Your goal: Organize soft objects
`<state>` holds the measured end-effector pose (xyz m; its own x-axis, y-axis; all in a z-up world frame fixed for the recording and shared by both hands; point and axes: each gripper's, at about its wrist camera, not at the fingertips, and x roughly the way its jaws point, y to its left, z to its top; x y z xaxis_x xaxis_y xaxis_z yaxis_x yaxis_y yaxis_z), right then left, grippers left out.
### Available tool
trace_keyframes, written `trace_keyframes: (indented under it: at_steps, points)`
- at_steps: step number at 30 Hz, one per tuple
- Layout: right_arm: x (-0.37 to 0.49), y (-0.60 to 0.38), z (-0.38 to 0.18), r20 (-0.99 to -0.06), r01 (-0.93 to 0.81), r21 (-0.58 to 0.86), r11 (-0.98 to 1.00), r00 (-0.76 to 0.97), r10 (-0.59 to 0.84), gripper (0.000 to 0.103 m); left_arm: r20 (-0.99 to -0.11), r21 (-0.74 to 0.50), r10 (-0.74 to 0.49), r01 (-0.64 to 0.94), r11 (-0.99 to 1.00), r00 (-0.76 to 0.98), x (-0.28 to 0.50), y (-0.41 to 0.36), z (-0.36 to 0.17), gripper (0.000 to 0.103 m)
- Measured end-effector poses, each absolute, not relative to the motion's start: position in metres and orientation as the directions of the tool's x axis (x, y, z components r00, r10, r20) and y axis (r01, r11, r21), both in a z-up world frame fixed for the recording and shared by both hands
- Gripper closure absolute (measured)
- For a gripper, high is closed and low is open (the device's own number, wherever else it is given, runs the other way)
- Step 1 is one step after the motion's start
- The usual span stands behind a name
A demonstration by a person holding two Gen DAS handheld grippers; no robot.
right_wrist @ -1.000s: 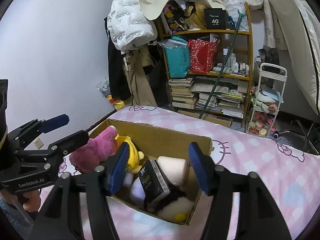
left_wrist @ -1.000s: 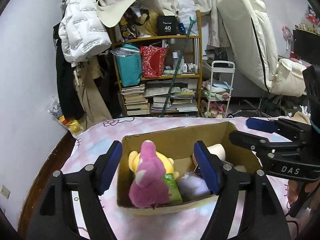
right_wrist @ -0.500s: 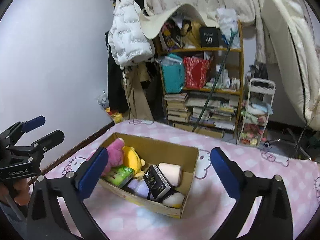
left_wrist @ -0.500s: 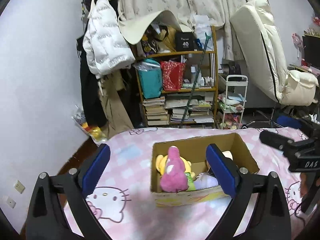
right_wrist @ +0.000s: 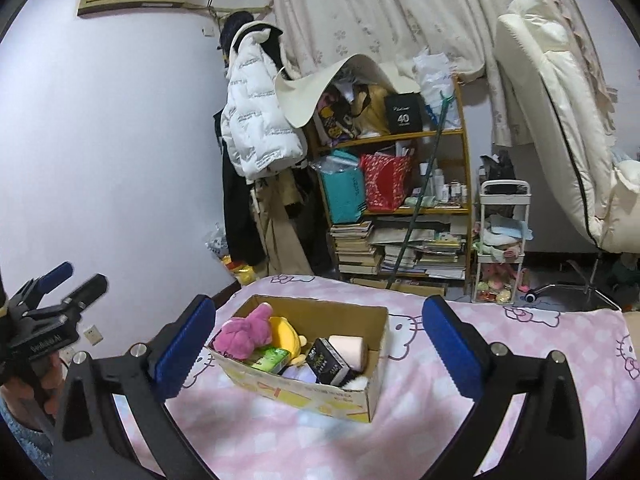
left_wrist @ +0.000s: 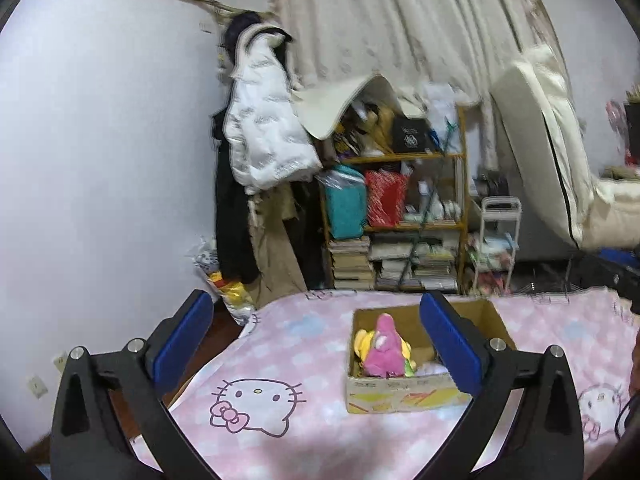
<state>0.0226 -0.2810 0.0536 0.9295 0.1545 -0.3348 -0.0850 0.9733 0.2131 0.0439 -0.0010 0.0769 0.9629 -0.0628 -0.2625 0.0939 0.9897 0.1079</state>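
Note:
A cardboard box (left_wrist: 400, 396) (right_wrist: 320, 394) stands on the pink Hello Kitty bedspread (left_wrist: 280, 432) (right_wrist: 440, 432). In it lie a pink plush toy (left_wrist: 385, 350) (right_wrist: 242, 332), a yellow plush (left_wrist: 362, 342) (right_wrist: 285, 332), a green packet (right_wrist: 271, 358), a black box (right_wrist: 328, 362) and a cream roll (right_wrist: 349, 347). My left gripper (left_wrist: 320, 344) is open and empty, held back from the box. My right gripper (right_wrist: 320, 344) is open and empty, above and behind the box. The left gripper also shows at the left edge of the right wrist view (right_wrist: 60, 286).
A wooden shelf (right_wrist: 400, 208) crammed with books and bags stands beyond the bed. A white jacket (right_wrist: 256, 120) hangs to its left. A small white cart (right_wrist: 502, 248) and an upright cream mattress (right_wrist: 560, 112) stand to the right.
Both grippers have pulled back and up from the box and opened wide. The box now looks smaller and farther away in both views.

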Motion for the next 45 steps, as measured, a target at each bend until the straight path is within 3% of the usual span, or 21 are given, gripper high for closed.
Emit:
trace_keyframes:
  at_steps: [9,29,45]
  points:
    - [0.009,-0.287,0.039,-0.303,-0.038,0.151,0.988,0.949,0.083,0.0,-0.266,0.075,-0.079,0.103,0.992,0.961,0.032,0.018,0.062,0.001]
    - [0.03,-0.281,-0.005,-0.412,-0.001,0.066,0.998,0.911,0.028,0.0,-0.4,0.061,-0.12,0.158,0.986,0.909,0.062,0.013,0.009,0.001]
    - [0.034,-0.278,-0.013,-0.416,0.003,0.027,1.0,0.909,0.008,0.0,-0.412,0.094,-0.109,0.161,0.982,0.905,0.066,0.01,-0.003,0.001]
